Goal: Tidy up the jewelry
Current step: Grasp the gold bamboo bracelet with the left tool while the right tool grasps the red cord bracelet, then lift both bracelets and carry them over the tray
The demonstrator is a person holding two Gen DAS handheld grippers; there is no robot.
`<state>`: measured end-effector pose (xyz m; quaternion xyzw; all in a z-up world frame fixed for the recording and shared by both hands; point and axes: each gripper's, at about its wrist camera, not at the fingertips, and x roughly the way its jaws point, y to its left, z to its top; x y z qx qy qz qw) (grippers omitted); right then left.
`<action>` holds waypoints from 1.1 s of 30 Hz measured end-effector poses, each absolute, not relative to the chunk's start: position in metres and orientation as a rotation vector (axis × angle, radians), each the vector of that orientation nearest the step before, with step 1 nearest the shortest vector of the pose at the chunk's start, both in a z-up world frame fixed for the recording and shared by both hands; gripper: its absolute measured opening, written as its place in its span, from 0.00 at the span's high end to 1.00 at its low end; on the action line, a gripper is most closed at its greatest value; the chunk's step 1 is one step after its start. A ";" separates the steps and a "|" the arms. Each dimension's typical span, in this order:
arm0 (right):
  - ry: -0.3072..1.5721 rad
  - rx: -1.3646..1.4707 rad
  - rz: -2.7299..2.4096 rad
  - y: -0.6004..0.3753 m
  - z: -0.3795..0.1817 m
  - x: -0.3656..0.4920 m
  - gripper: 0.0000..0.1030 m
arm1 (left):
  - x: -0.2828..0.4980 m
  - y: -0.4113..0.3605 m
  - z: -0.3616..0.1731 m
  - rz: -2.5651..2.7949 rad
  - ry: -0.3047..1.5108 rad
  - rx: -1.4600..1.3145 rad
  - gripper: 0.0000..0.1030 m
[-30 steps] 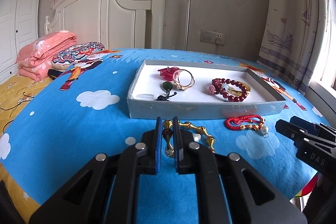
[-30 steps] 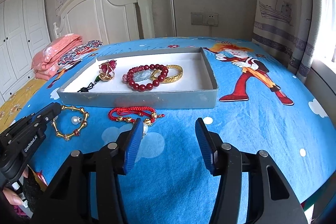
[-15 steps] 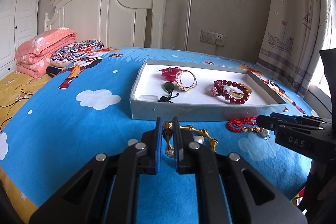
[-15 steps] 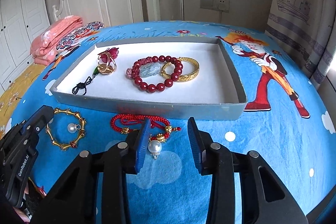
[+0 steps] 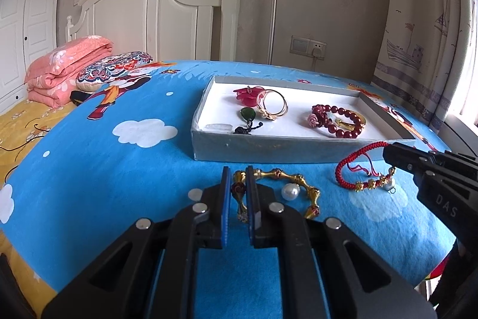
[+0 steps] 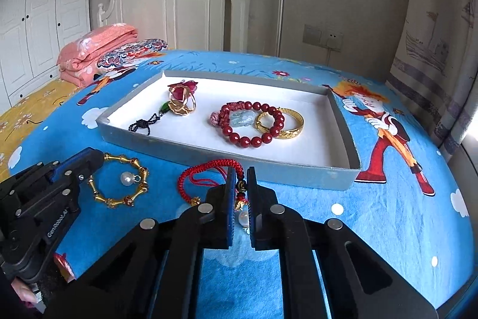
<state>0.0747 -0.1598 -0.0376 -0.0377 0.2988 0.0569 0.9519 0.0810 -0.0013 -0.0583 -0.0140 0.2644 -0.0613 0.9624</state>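
Left to right. Left gripper (image 5: 238, 193) is pinched narrow on 1 link of the gold bamboo-link bracelet (image 5: 286, 180), w/ the rest of the loop and its loose pearl (image 5: 290, 191) lying on the blue bedsheet (image 5: 104, 169), just in front of the gray tray (image 5: 269, 144). Risk here, as a guess: the grip is on a thin link only, so a quick lift could let the chain swing or slip out; the pearl isn't clearly attached and may get left behind or roll.

Right gripper (image 6: 241, 184) is clamped shut on the beaded end of the red cord bracelet (image 6: 206, 169), w/ the cord loop partly raised off the sheet, close to the tray's near wall. Likely trouble: the dangling loop or the pearl charm (image 6: 242, 218) snagging the wall on the way over, or landing on the red bead bracelet (image 6: 254, 124) and gold bangle (image 6: 283, 124) inside and tangling.

Pose: both grippers point fwd and down toward the tray, side by side, left low over the sheet, right a bit above it.
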 end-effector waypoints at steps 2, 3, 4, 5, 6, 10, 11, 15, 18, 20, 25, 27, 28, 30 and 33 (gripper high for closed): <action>0.591 -0.082 0.136 -0.156 -0.033 0.062 0.92 | 0.079 -0.001 -0.057 -0.120 0.531 -0.025 0.91; 0.582 -0.087 0.141 -0.155 -0.032 0.056 0.92 | 0.079 -0.001 -0.056 -0.118 0.529 -0.026 0.91; 0.578 -0.088 0.145 -0.154 -0.031 0.052 0.92 | 0.078 -0.001 -0.055 -0.117 0.528 -0.026 0.91; 0.577 -0.086 0.148 -0.154 -0.031 0.048 0.92 | 0.078 -0.001 -0.054 -0.116 0.526 -0.025 0.91; 0.579 -0.085 0.149 -0.155 -0.031 0.046 0.92 | 0.078 -0.001 -0.053 -0.117 0.526 -0.025 0.91; 0.596 -0.070 0.152 -0.158 -0.037 0.041 0.92 | 0.079 -0.005 -0.049 -0.130 0.520 -0.026 0.91; 0.596 -0.067 0.155 -0.158 -0.039 0.039 0.92 | 0.079 -0.006 -0.048 -0.135 0.518 -0.026 0.91; 0.590 -0.061 0.158 -0.158 -0.040 0.036 0.92 | 0.080 -0.015 -0.039 -0.151 0.496 -0.012 0.91; 0.576 -0.055 0.154 -0.161 -0.037 0.034 0.92 | 0.075 -0.023 -0.031 -0.164 0.470 0.006 0.91; 0.562 -0.048 0.151 -0.164 -0.033 0.032 0.92 | 0.071 -0.028 -0.027 -0.172 0.456 0.019 0.91; 0.527 -0.036 0.139 -0.169 -0.024 0.023 0.92 | 0.062 -0.033 -0.018 -0.181 0.436 0.028 0.91; 0.520 -0.032 0.134 -0.171 -0.022 0.019 0.92 | 0.058 -0.034 -0.015 -0.186 0.429 0.030 0.91; 0.517 -0.031 0.133 -0.172 -0.021 0.018 0.92 | 0.055 -0.034 -0.013 -0.190 0.424 0.032 0.91; 0.514 -0.031 0.131 -0.173 -0.020 0.015 0.92 | 0.050 -0.037 -0.010 -0.199 0.412 0.041 0.91; 0.507 -0.028 0.132 -0.173 -0.019 0.011 0.92 | 0.045 -0.042 -0.006 -0.214 0.404 0.047 0.91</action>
